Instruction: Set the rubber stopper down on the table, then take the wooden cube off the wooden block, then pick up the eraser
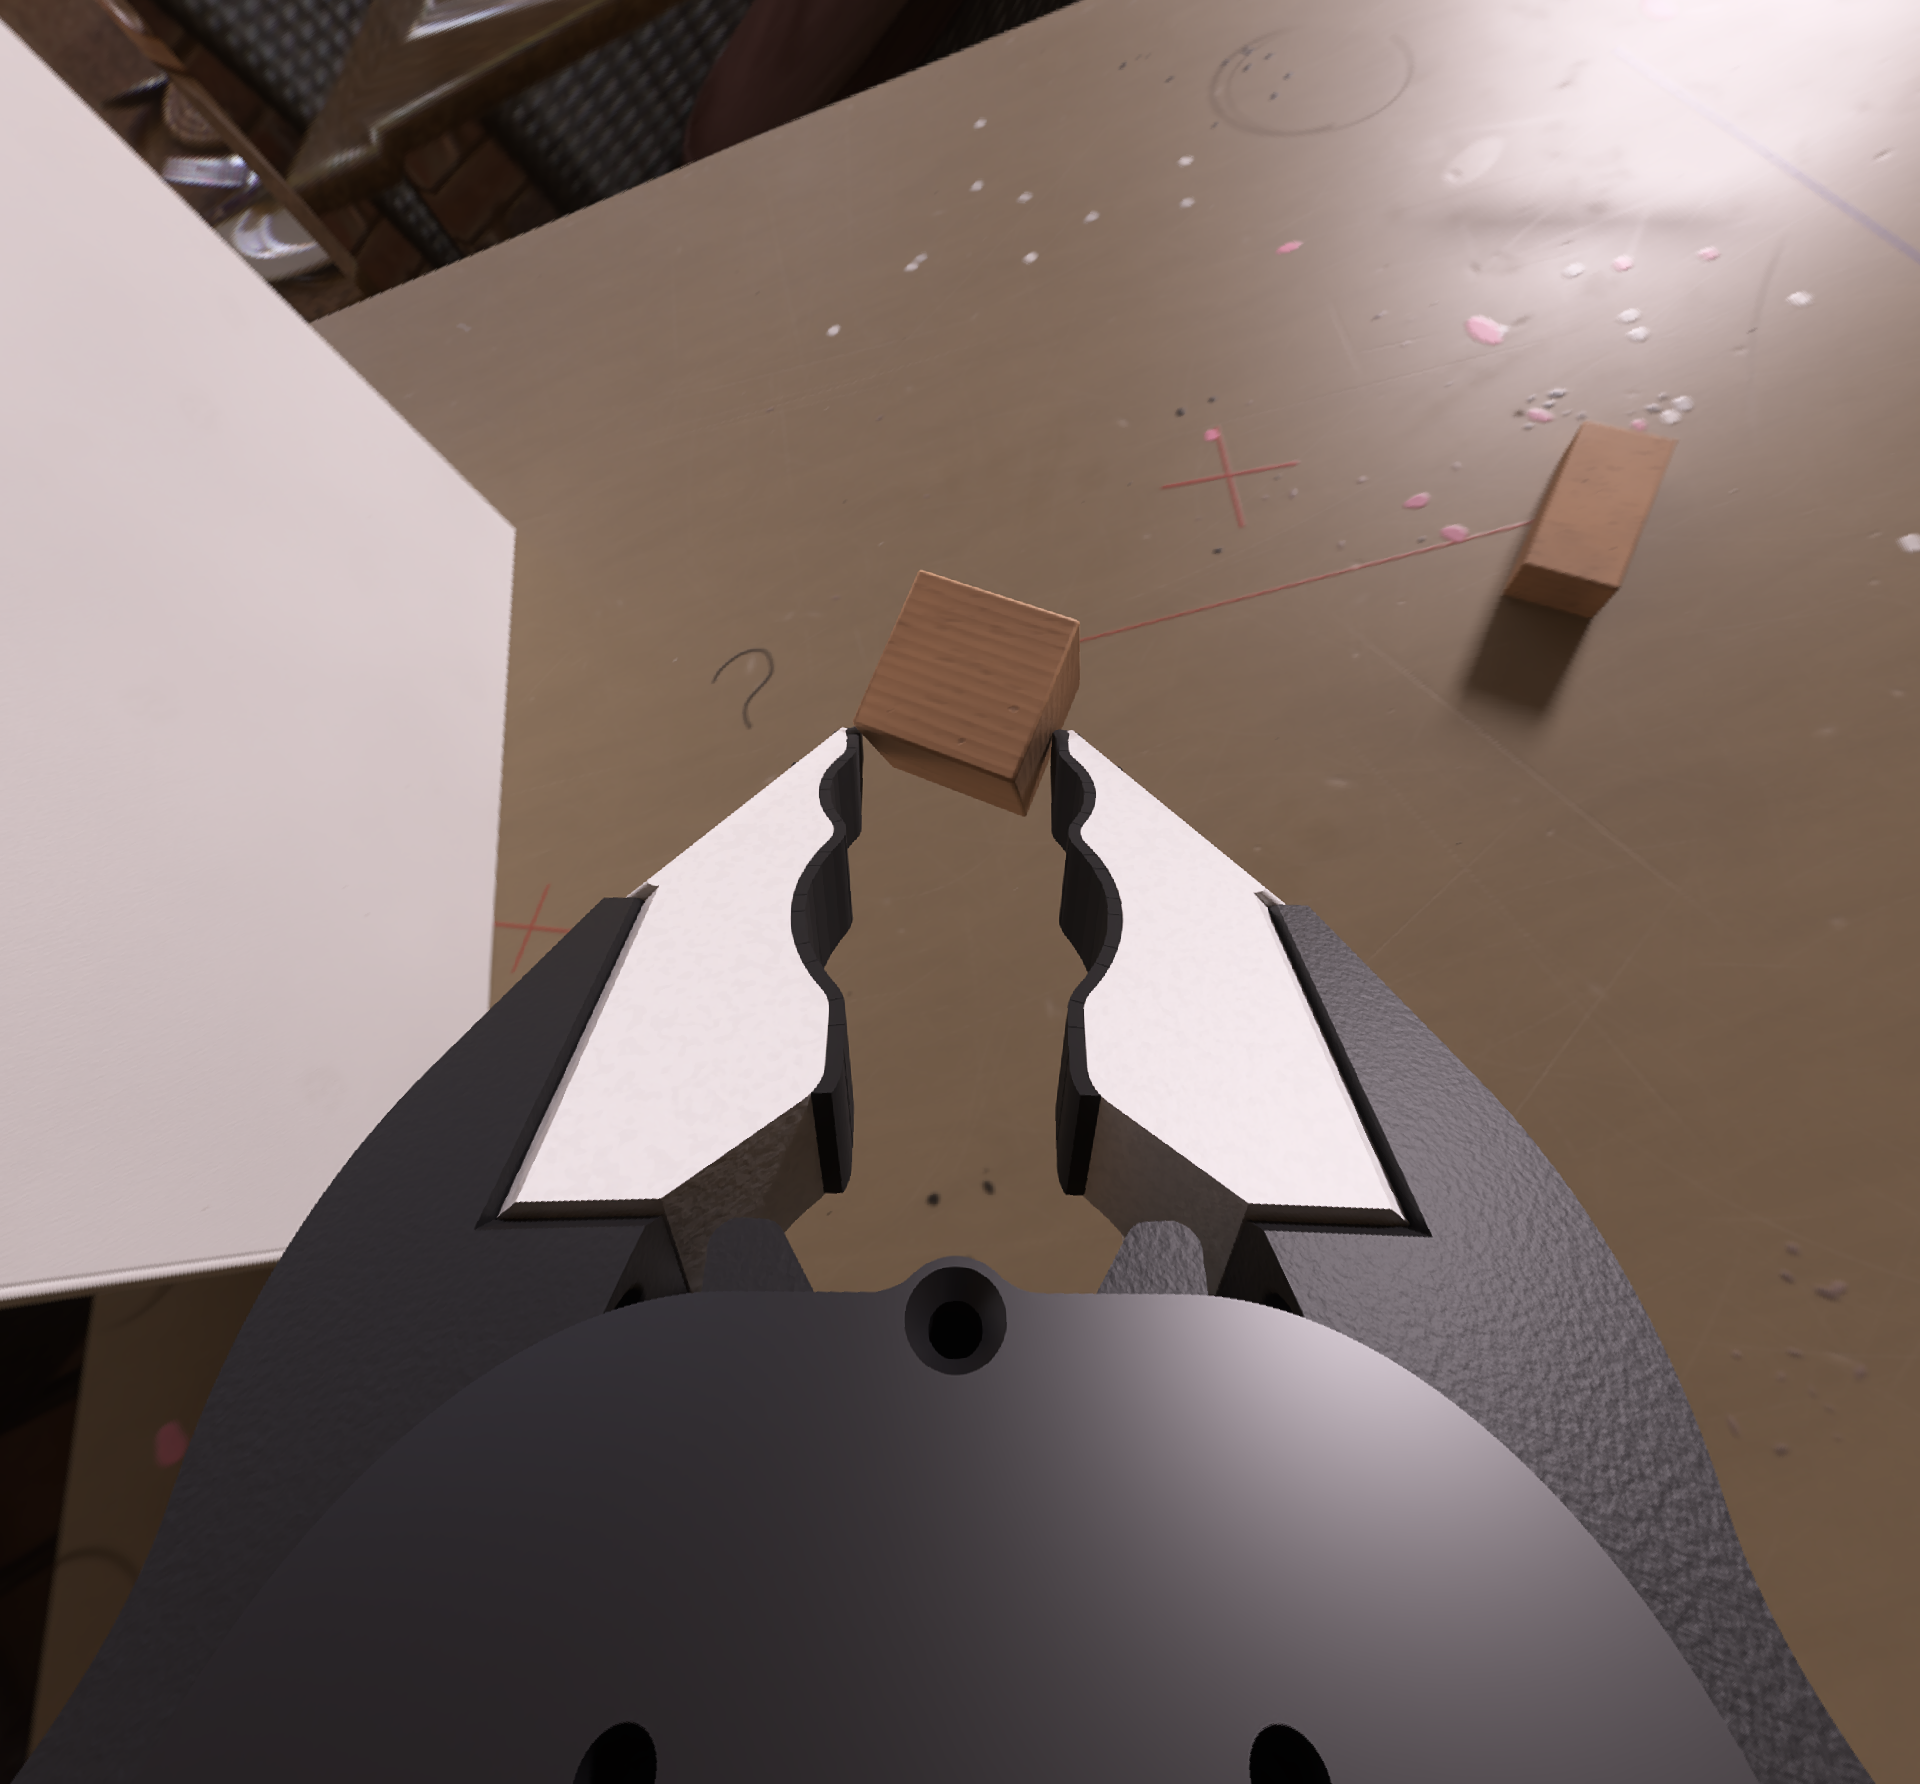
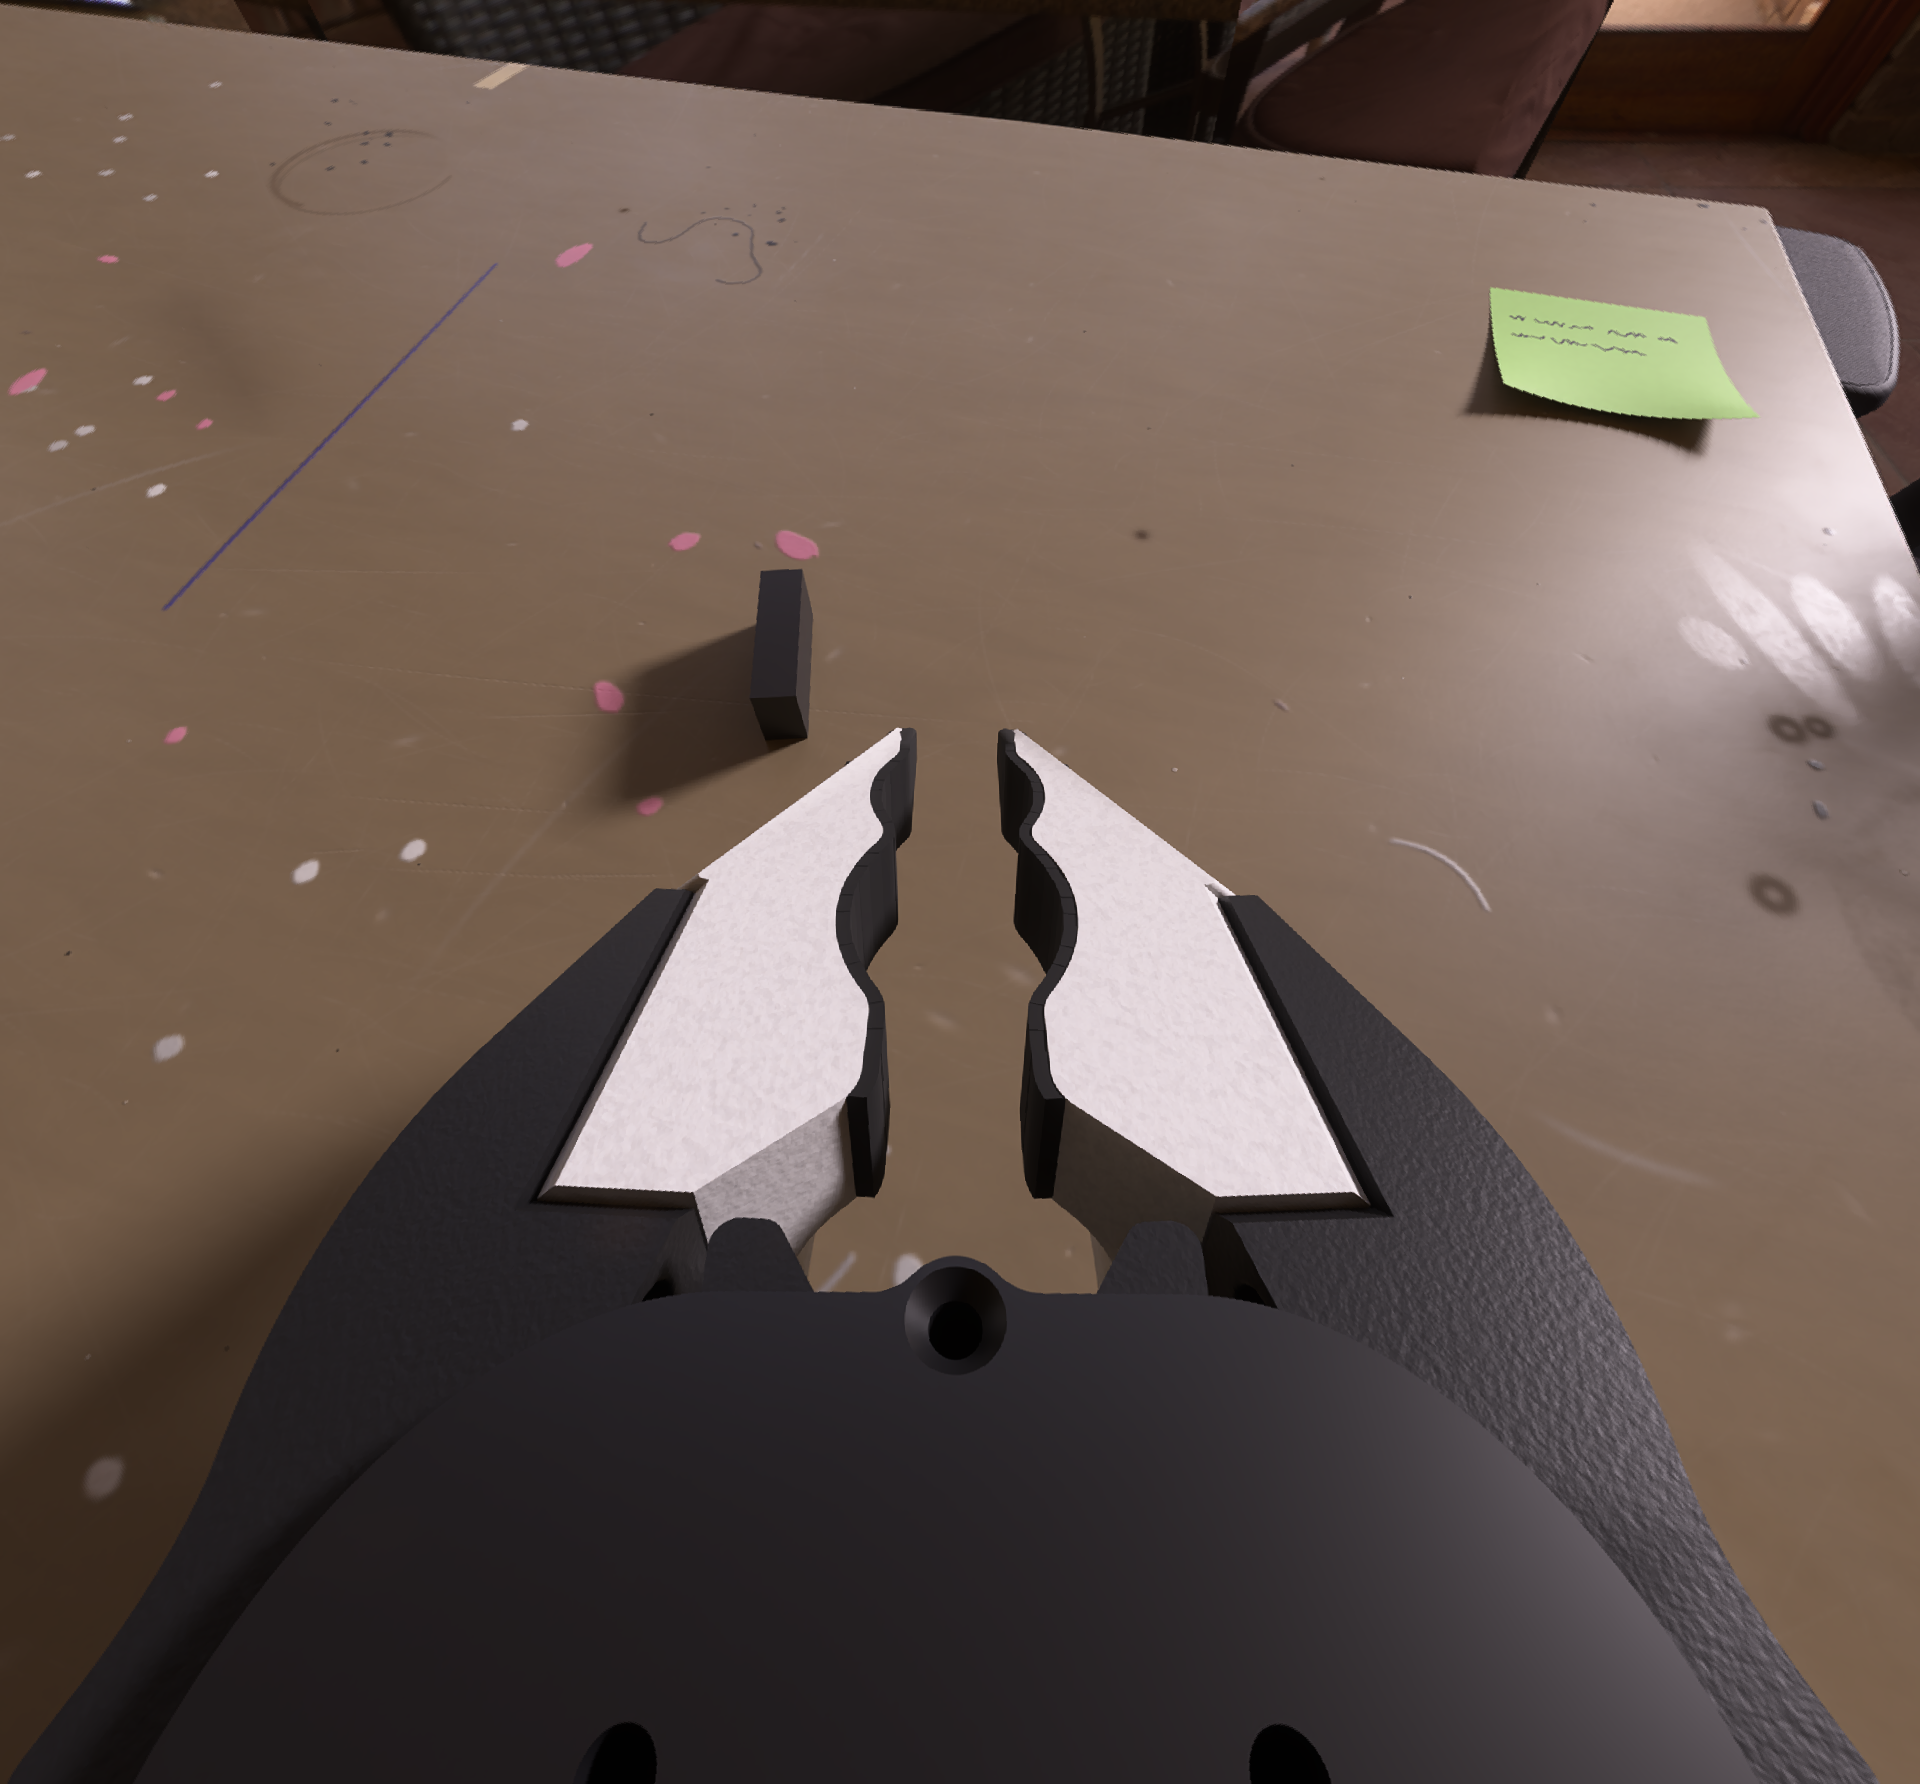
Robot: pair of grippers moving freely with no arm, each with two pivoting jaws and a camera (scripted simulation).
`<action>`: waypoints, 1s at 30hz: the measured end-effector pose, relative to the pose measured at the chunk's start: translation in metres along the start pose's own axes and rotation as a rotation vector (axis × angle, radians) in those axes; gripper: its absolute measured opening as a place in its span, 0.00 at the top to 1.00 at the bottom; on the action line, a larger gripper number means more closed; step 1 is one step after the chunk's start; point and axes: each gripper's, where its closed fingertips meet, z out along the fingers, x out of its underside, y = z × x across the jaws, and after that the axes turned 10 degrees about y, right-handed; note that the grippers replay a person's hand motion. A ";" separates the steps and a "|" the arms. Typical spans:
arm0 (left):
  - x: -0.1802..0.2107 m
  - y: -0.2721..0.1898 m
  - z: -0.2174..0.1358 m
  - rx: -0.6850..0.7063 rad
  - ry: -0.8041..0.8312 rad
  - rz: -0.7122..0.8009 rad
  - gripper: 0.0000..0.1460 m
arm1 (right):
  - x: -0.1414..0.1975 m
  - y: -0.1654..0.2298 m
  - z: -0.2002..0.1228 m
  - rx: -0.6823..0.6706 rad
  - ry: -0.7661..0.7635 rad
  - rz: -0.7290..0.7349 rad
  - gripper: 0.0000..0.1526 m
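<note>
In the left wrist view my left gripper is shut on a tilted wooden cube, pinched at its lower corners by the fingertips and held above the brown table. The wooden block lies flat on the table, far off to the right, with nothing on it. In the right wrist view my right gripper is empty, its jaws a narrow gap apart, low over the table. A black rectangular eraser stands on edge just ahead and left of its left fingertip. No rubber stopper is in view.
A large white board lies along the table's left side, close to my left gripper. A green sticky note lies near the table's far right corner. Chairs and another table stand beyond the far edge. Paint specks and pen marks dot the tabletop.
</note>
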 end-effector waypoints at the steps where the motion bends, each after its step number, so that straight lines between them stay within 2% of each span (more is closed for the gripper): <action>1: 0.002 0.004 0.000 -0.010 0.013 0.000 0.75 | 0.000 0.000 0.000 0.000 0.001 0.000 0.90; 8: 0.016 0.018 0.000 -0.035 0.076 -0.029 0.75 | 0.000 0.001 0.000 -0.003 0.003 -0.003 0.90; 13: 0.040 0.029 0.000 -0.090 0.167 -0.031 0.75 | 0.001 0.001 0.001 -0.003 0.007 -0.006 0.90; 16: 0.052 0.024 0.003 -0.052 0.212 -0.056 0.75 | 0.001 0.001 0.001 -0.001 0.011 -0.010 0.90; 21: 0.043 -0.023 0.012 0.090 0.155 0.019 0.75 | 0.002 0.001 0.002 0.008 0.020 -0.018 0.90; 25: 0.019 -0.083 0.031 0.240 0.082 0.083 0.75 | 0.003 0.002 0.002 0.025 0.026 -0.038 0.90; 30: -0.003 -0.146 0.054 0.313 0.052 0.227 0.75 | 0.005 0.004 0.005 0.041 0.046 -0.067 0.90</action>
